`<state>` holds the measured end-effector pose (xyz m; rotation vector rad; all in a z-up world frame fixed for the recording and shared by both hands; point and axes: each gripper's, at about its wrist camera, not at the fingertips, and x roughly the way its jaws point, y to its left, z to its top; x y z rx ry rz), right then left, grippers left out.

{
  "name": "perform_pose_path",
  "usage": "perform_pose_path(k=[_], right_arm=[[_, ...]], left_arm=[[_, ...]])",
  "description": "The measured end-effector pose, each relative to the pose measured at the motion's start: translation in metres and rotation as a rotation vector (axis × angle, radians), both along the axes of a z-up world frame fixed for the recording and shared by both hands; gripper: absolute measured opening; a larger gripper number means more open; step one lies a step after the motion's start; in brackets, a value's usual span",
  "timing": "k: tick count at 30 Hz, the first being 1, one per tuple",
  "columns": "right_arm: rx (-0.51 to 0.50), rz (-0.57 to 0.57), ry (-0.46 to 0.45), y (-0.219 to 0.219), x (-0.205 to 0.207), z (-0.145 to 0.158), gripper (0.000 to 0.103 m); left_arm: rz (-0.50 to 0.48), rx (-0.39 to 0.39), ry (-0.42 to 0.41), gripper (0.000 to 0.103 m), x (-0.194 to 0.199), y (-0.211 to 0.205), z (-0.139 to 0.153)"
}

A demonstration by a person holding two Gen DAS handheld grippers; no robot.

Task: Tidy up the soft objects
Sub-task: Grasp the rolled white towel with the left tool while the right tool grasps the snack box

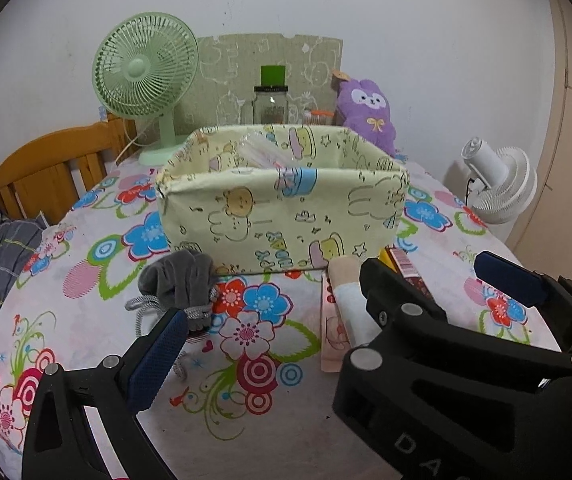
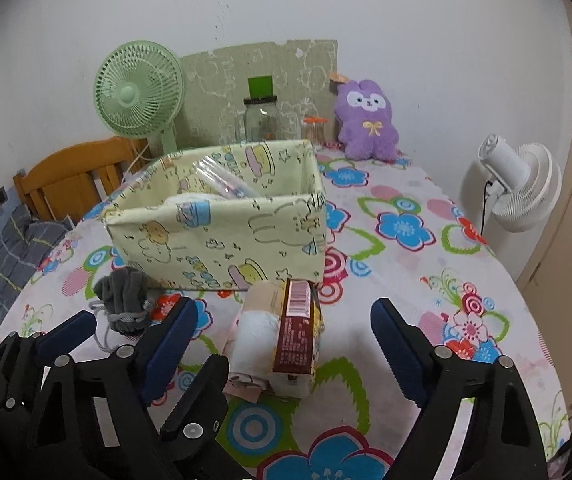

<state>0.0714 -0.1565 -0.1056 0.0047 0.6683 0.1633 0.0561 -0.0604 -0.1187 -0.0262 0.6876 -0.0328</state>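
One tissue pack [image 2: 293,332] lengthwise toward box [image 2: 222,236]

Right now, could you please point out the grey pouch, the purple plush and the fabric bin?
grey pouch [image 1: 182,280]: left wrist view, bunched body.
purple plush [image 2: 367,122]: right wrist view, belly.
fabric bin [image 2: 222,240]: right wrist view, front wall.

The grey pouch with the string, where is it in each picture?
Left wrist view: the grey pouch lies left of middle, in front of the yellow box's near-left corner, just beyond the left gripper.
Right wrist view: the grey pouch sits at lower left, again by that box corner.
Shared landmark: the yellow box with cartoon animals; the pouch lies at its front-left corner in both.
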Motion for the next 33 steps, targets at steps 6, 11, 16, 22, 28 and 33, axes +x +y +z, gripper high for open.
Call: perform_pose_path(k=[6, 11, 16, 22, 28, 33], right_arm=[[0.004, -0.003, 0.041, -0.003, 0.01, -0.013, 0.073], [0.019, -0.008, 0.074, -0.006, 0.019, -0.021, 0.058], [0.025, -0.006, 0.104, -0.007, 0.025, -0.03, 0.041], [0.039, 0.003, 0.119, -0.01, 0.027, -0.033, 0.024], [0.043, -0.019, 0.097, -0.021, 0.025, -0.026, 0.024], [0.041, -0.053, 0.076, -0.033, 0.024, -0.021, 0.024]], left_arm=[[0.002, 0.003, 0.032, 0.101, 0.007, -0.002, -0.011], [0.0, 0.011, 0.049, 0.099, 0.012, -0.004, -0.015], [-0.004, 0.018, 0.076, 0.096, 0.018, -0.006, -0.021], [-0.012, 0.021, 0.077, 0.095, 0.02, -0.011, -0.02], [-0.039, 0.018, 0.057, 0.095, 0.021, -0.022, -0.015], [-0.065, 0.011, 0.043, 0.089, 0.024, -0.033, -0.012]])
